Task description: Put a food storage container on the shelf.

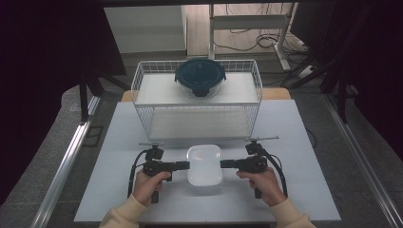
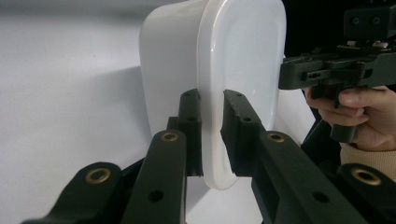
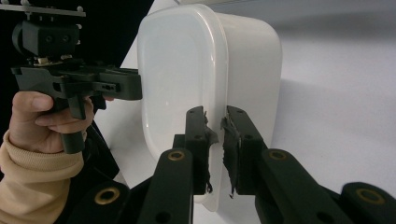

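Observation:
A white lidded plastic container [image 1: 204, 164] sits on the grey table near its front edge. My left gripper [image 1: 188, 165] comes in level from the left and my right gripper [image 1: 222, 164] from the right, each at one end of the container. In the left gripper view my left gripper [image 2: 212, 116] has its jaws closed on the rim of the container [image 2: 243, 56]. In the right gripper view my right gripper [image 3: 215, 126], with torn pads, pinches the opposite rim of the container [image 3: 187, 60]. A hand grips each handle.
Behind the container stands a white wire rack [image 1: 197, 102] with two shelves. A round glass bowl with a dark blue lid [image 1: 200, 76] sits on its upper shelf. Bare table [image 1: 294, 190] lies to either side of the hands. Dark curtains flank the table.

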Demonstrator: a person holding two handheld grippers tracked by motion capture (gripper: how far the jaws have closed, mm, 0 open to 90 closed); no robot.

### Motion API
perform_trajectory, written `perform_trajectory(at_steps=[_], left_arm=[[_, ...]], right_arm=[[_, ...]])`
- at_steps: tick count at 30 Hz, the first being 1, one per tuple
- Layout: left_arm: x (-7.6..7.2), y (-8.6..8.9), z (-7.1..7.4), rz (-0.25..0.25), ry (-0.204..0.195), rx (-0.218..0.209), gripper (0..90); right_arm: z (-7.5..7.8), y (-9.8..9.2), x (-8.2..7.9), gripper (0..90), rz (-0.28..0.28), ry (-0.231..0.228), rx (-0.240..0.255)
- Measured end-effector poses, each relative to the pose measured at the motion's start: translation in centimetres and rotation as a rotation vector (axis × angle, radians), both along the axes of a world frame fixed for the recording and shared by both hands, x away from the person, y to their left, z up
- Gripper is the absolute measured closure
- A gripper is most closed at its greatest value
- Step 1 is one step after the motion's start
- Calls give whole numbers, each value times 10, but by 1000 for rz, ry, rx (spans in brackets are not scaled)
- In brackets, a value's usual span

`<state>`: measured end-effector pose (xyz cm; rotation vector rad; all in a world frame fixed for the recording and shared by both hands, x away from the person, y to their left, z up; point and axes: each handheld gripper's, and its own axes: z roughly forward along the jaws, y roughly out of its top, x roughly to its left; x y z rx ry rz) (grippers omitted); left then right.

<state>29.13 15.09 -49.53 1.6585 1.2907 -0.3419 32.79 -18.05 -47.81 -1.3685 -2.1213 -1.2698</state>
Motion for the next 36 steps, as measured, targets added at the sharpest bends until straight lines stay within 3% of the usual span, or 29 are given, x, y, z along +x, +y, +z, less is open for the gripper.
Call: perform_trajectory(at_steps=[22, 36], left_arm=[[-7, 2, 18, 4, -70, 16, 783], [-17, 3, 46, 6, -171, 61, 779]], right_arm=[[21, 2, -7, 806, 31, -94, 4], [46, 4, -13, 807, 61, -181, 25]])
